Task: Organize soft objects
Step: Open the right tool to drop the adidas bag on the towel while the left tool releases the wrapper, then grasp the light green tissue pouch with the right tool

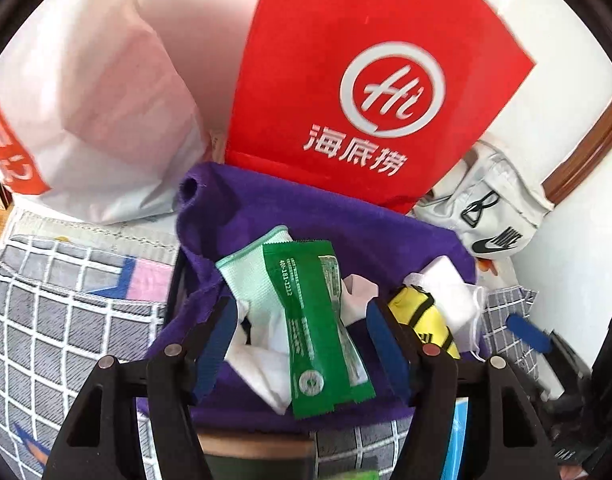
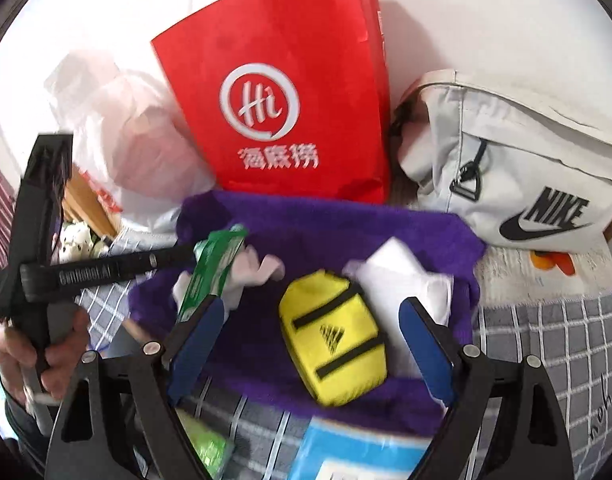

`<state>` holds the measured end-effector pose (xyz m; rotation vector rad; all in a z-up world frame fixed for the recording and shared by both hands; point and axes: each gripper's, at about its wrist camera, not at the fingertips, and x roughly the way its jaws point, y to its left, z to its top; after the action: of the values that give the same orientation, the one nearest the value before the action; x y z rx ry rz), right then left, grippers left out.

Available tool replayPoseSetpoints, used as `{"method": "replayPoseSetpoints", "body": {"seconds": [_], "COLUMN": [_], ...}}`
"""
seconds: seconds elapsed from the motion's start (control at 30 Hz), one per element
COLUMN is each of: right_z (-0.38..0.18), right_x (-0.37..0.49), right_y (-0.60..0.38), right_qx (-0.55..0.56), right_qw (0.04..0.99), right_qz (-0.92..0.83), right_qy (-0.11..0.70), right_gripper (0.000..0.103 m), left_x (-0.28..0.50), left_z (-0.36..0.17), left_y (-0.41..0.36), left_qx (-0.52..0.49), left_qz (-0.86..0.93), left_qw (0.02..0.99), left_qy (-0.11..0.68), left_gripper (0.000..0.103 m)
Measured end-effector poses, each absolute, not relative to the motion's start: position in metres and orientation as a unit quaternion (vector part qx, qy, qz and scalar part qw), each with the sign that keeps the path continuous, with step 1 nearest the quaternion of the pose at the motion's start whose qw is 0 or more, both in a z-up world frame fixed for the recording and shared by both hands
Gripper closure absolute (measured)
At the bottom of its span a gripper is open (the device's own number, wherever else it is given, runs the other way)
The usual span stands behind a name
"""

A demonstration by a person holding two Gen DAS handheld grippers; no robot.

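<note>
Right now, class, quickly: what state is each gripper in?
Left gripper: open, holding nothing, above the green packet.
Right gripper: open, holding nothing, above the yellow pouch.

A home, most likely a bedroom. Soft things lie on a bed covered with a grey checked bedsheet (image 1: 46,320) with white grid lines. Against a plain white wall (image 2: 485,8) lean a red paper shopping bag (image 2: 290,92) with a restaurant logo, a white plastic carrier bag (image 1: 106,112) and a pale sports waist bag (image 2: 517,168). A brown wooden trim (image 1: 589,148) runs along the wall.
</note>
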<state>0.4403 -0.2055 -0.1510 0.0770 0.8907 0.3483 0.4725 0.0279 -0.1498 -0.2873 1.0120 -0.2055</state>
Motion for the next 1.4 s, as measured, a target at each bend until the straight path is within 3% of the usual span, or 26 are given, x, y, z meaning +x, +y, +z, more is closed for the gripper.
{"method": "replayPoseSetpoints", "body": {"seconds": [0.17,0.53,0.93,1.2,1.4], "right_z": [-0.149,-0.177,-0.229,-0.232,-0.206], "right_x": [0.398,0.325,0.332,0.336,0.314], "right_y": [-0.191,-0.114,-0.072,-0.090,-0.109], "right_qx": [0.013,-0.083,-0.212,-0.171,-0.146], "right_qw": [0.883,0.843,0.808,0.812,0.832], "right_qz": [0.186,0.266,0.240,0.248,0.242], "right_qy": [0.430,0.460,0.495,0.500,0.478], "right_gripper": [0.024,0.022,0.019,0.027,0.028], "left_x": [0.441,0.360,0.328,0.320,0.305], "left_z": [-0.133,-0.117,-0.139,-0.146,-0.148], "left_y": [0.043,0.083,0.109,0.114,0.112], "left_qx": [-0.142,-0.109,-0.109,-0.101,-0.105], "left_qz": [-0.089,-0.069,-0.093,-0.087,-0.073], "left_qw": [0.861,0.881,0.874,0.874,0.871], "left_qy": [0.480,0.456,0.464,0.468,0.475], "left_gripper": [0.038,0.038,0.038,0.038,0.038]}}
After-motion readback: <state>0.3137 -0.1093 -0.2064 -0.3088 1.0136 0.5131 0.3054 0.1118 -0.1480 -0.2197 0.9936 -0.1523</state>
